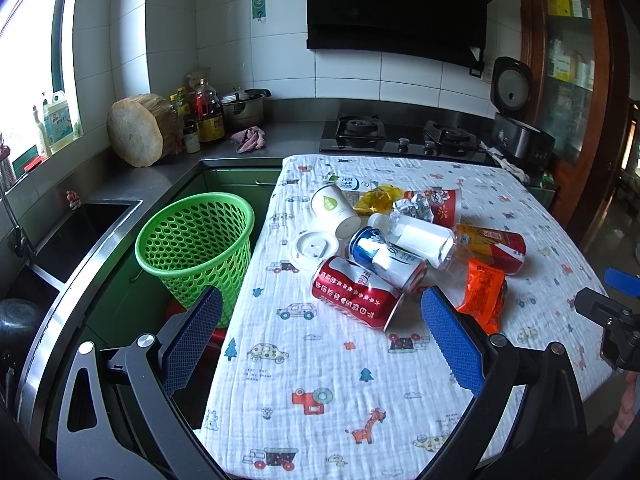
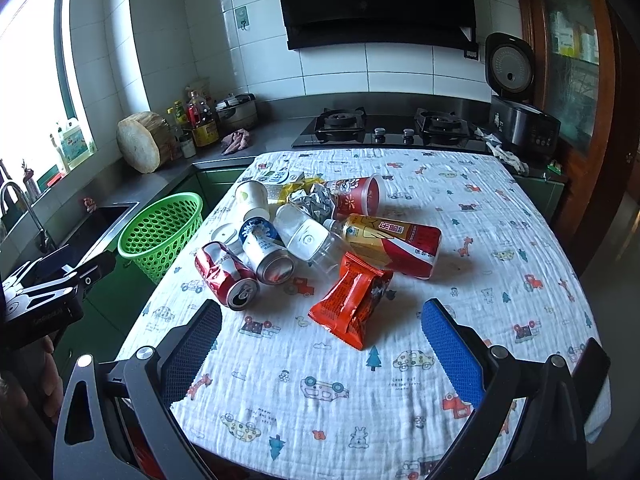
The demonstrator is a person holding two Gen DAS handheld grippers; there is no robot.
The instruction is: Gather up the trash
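The dented red can (image 1: 354, 293) lies on its side on the printed tablecloth (image 1: 320, 380), just ahead of the left gripper (image 1: 320, 320), open end toward it. The orange snack packet (image 2: 352, 300) lies ahead of the right gripper (image 2: 322, 322). Both grippers are spread wide, empty. The green basket (image 1: 196, 240) stands beside the table.

trash pile (image 2: 316, 236) | dented cans, bottles, cups, wrappers, lying toppled | tablecloth centre | green basket (image 2: 160, 232) upright at 9 o'clock
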